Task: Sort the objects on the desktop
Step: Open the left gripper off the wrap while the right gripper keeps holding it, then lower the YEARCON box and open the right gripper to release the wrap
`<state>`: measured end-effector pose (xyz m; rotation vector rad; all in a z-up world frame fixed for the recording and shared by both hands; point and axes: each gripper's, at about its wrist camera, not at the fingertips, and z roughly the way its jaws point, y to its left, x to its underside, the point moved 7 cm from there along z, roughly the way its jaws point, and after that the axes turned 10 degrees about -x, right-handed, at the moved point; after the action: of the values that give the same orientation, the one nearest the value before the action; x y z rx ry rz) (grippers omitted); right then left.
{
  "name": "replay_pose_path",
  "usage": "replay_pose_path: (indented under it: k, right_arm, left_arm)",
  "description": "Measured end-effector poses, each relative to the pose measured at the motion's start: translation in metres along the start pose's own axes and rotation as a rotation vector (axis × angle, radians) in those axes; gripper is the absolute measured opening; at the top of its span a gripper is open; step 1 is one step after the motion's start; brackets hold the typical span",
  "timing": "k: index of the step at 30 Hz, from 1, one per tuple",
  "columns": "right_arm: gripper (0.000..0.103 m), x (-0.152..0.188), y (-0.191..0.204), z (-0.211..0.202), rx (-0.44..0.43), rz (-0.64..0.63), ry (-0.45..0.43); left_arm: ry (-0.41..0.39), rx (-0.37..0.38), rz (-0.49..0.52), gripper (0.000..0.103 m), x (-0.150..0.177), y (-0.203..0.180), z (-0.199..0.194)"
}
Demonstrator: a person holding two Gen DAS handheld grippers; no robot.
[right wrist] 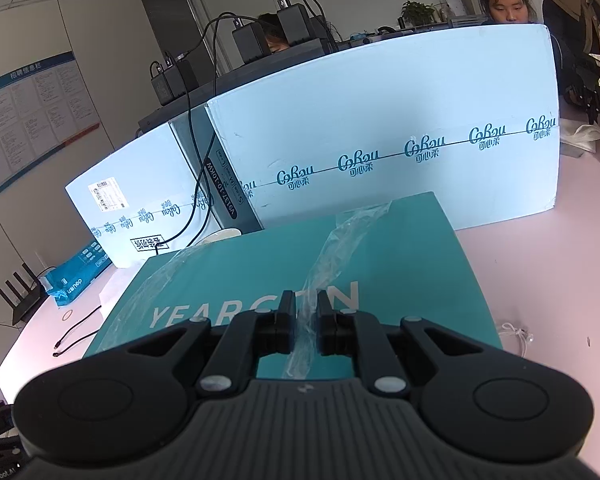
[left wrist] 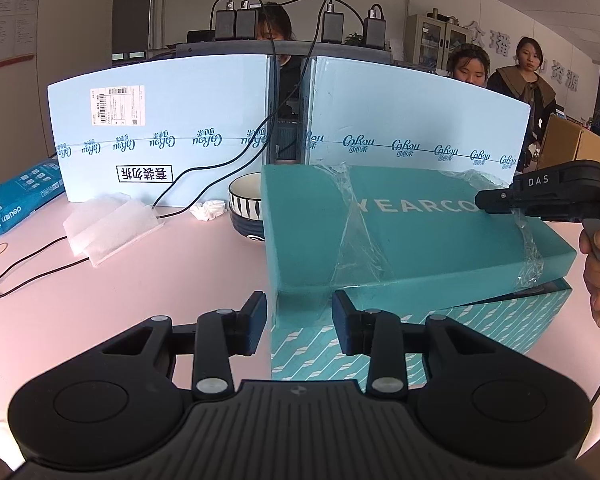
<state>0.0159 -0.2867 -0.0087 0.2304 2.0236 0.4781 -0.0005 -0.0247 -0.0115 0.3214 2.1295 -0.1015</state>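
A teal lid (left wrist: 412,232) printed YEARCON sits askew over its patterned box base (left wrist: 380,344), crossed by strips of clear plastic wrap (left wrist: 356,216). My left gripper (left wrist: 300,310) is open at the lid's near left corner, one finger on each side of that corner, pads not pressing. My right gripper (left wrist: 486,202) reaches in from the right over the lid's far end, held by a hand (left wrist: 598,264). In the right wrist view the right gripper (right wrist: 302,302) is shut on a clear plastic strip (right wrist: 328,248) running across the lid (right wrist: 236,276).
A striped bowl (left wrist: 244,204), crumpled tissue (left wrist: 208,210), white foam sleeve (left wrist: 108,224), black cable (left wrist: 32,276), rubber band (left wrist: 0,248) and blue packet (left wrist: 12,204) lie on the pink table (left wrist: 120,312). Pale blue cartons (left wrist: 160,136) wall the back; people sit behind. A router (right wrist: 20,296) stands far left.
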Motion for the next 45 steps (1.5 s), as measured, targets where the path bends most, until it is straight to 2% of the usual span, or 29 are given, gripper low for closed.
replay_pose_path:
  k: [11,13,15,17,20,30,37,38,41,45]
  right_arm:
    - [0.013,0.007,0.007,-0.002,-0.012,-0.011,0.033]
    - [0.013,0.009,0.006,-0.001,-0.013,-0.011,0.032]
    - [0.013,0.009,0.003,0.0,-0.028,0.011,0.027]
    - [0.013,0.01,0.004,0.0,-0.029,0.01,0.028]
    - [0.013,0.011,0.005,0.0,-0.024,0.001,0.031]
    - [0.013,0.01,0.006,-0.001,-0.026,-0.008,0.02]
    - [0.013,0.01,0.005,0.0,-0.02,-0.028,0.018]
    - [0.013,0.011,0.003,0.0,-0.025,-0.021,0.017]
    - [0.012,0.014,0.0,-0.004,-0.035,-0.012,0.01]
    - [0.012,0.02,-0.006,-0.003,-0.025,-0.02,0.028]
  left_arm:
    - [-0.013,-0.026,0.012,0.032,-0.002,-0.006,0.008]
    - [-0.024,-0.034,0.023,0.043,-0.001,-0.008,0.006]
    - [-0.044,-0.076,0.042,0.066,0.0,-0.009,0.003]
    - [-0.064,-0.11,0.054,0.069,-0.002,-0.009,0.0]
    - [-0.068,-0.114,0.04,0.076,-0.006,-0.007,-0.003]
    - [-0.094,-0.15,-0.028,0.078,-0.019,0.0,0.004]
    - [-0.119,-0.178,-0.032,0.078,-0.03,-0.008,0.019]
    - [-0.119,-0.182,-0.034,0.079,-0.031,-0.009,0.021]
    - [-0.119,-0.195,-0.047,0.092,-0.034,-0.009,0.028]
    - [-0.108,-0.19,-0.069,0.092,-0.035,-0.01,0.037]
